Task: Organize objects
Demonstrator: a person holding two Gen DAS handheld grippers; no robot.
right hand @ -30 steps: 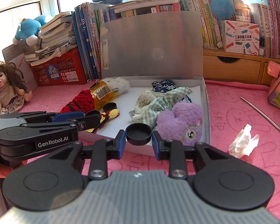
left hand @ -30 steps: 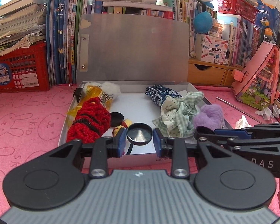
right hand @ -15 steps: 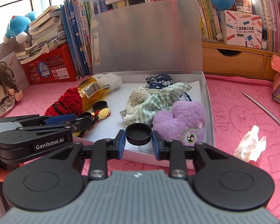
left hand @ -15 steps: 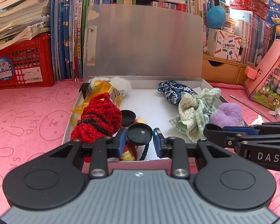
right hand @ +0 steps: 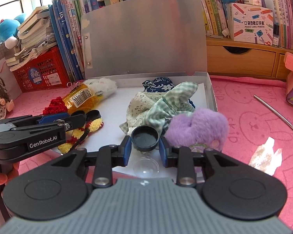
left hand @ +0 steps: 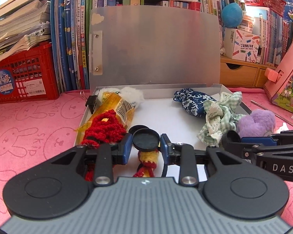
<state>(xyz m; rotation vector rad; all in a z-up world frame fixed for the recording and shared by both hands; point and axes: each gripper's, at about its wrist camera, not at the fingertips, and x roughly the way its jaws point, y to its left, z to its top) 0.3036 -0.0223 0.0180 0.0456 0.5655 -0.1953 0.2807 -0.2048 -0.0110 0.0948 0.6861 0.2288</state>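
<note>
An open grey box (left hand: 187, 92) with its lid upright lies on the pink mat. My left gripper (left hand: 146, 145) is shut on a round black disc (left hand: 146, 140) above the box's front left, over a red-and-yellow knit piece (left hand: 148, 159). A second black cap (left hand: 135, 129) lies just beyond it. My right gripper (right hand: 145, 146) is shut on a black cap (right hand: 145, 138) above the box's front (right hand: 212, 89), beside a purple plush (right hand: 199, 130). A clear lens-like disc (right hand: 145, 166) lies below it.
In the box lie a red knit item (left hand: 105, 125), a yellow packet (left hand: 116, 105), a white plush (left hand: 131, 95), a blue floral pouch (left hand: 192, 101) and green checked cloth (left hand: 218, 115). Books, a red crate (left hand: 19, 74), a pink toy house (left hand: 287, 78), a metal rod (right hand: 277, 113) and crumpled tissue (right hand: 265, 156) surround it.
Both grippers have moved forward and lower over the box, each still holding its black round piece. The left one now sits over the knit piece at the front left.
</note>
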